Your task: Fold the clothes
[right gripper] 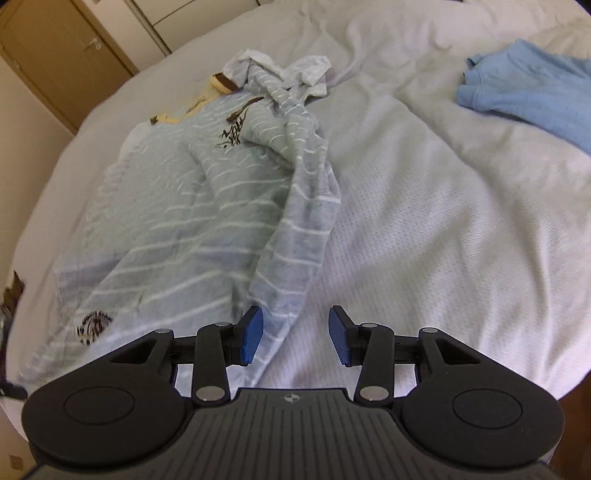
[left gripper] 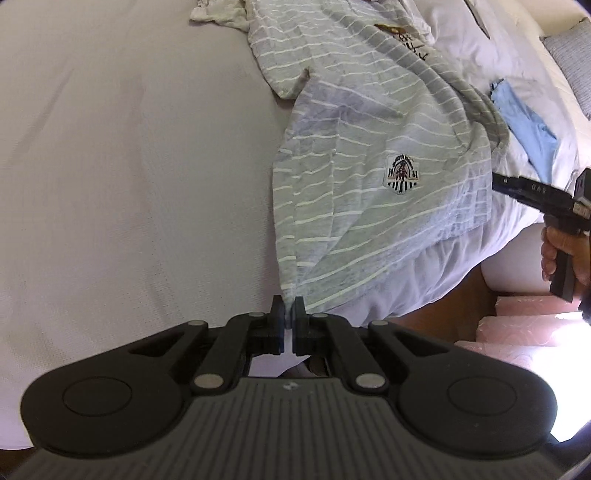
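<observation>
A grey shirt with thin white stripes (left gripper: pixel 369 129) lies crumpled on the white bed cover (left gripper: pixel 129 166); a woven badge (left gripper: pixel 402 173) shows near its hem. My left gripper (left gripper: pixel 289 314) is shut on a corner of the hem, and the cloth runs taut from the pads. In the right wrist view the same shirt (right gripper: pixel 184 221) has a long twisted fold running toward my right gripper (right gripper: pixel 295 332). That gripper stands open just above the bed, with the fold's end beside its left pad (right gripper: pixel 253 332) and nothing pinched. A hand holds the right gripper (left gripper: pixel 496 184) at the shirt's far edge.
A light blue garment (right gripper: pixel 535 88) lies on the bed cover (right gripper: pixel 443 221) to the back right. A small white cloth (left gripper: pixel 218 14) sits beyond the shirt. A pillow (left gripper: pixel 569 66) and wooden cupboard doors (right gripper: pixel 55 55) border the bed. A pink patterned surface (left gripper: pixel 524 321) lies below the bed's edge.
</observation>
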The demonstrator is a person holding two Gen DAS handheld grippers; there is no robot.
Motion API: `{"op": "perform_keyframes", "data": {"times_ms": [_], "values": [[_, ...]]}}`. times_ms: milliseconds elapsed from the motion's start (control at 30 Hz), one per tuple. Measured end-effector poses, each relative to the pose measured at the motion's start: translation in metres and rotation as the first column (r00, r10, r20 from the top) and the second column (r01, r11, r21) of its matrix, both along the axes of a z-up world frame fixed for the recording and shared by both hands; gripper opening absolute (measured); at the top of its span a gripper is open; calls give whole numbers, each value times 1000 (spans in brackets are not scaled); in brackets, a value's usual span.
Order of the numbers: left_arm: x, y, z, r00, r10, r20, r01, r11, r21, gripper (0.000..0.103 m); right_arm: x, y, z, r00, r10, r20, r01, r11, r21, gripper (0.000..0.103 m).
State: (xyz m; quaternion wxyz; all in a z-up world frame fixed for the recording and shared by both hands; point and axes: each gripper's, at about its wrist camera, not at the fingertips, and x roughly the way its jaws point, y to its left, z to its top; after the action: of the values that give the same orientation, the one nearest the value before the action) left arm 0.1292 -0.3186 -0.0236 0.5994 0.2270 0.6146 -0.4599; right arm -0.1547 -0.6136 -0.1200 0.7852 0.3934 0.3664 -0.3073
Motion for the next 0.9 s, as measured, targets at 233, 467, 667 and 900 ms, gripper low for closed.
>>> {"op": "perform_keyframes", "data": {"times_ms": [233, 467, 667, 900], "values": [[-17, -11, 5, 998, -60, -4, 60, 998, 12, 1, -8, -10, 12, 997, 28, -74, -26, 999, 32, 0], [-33, -9, 7, 995, -93, -48, 94, 995, 23, 1, -73, -27, 66, 965, -68, -254, 47, 995, -89, 0], [-37, -15, -7, 996, -77, -46, 79, 996, 46, 1, -94, -27, 68, 969, -77, -234, 59, 995, -83, 20], [-35, -15, -8, 997, -67, -26, 68, 996, 58, 1, -40, -2, 24, 972, 82, -222, -81, 997, 12, 47]]}}
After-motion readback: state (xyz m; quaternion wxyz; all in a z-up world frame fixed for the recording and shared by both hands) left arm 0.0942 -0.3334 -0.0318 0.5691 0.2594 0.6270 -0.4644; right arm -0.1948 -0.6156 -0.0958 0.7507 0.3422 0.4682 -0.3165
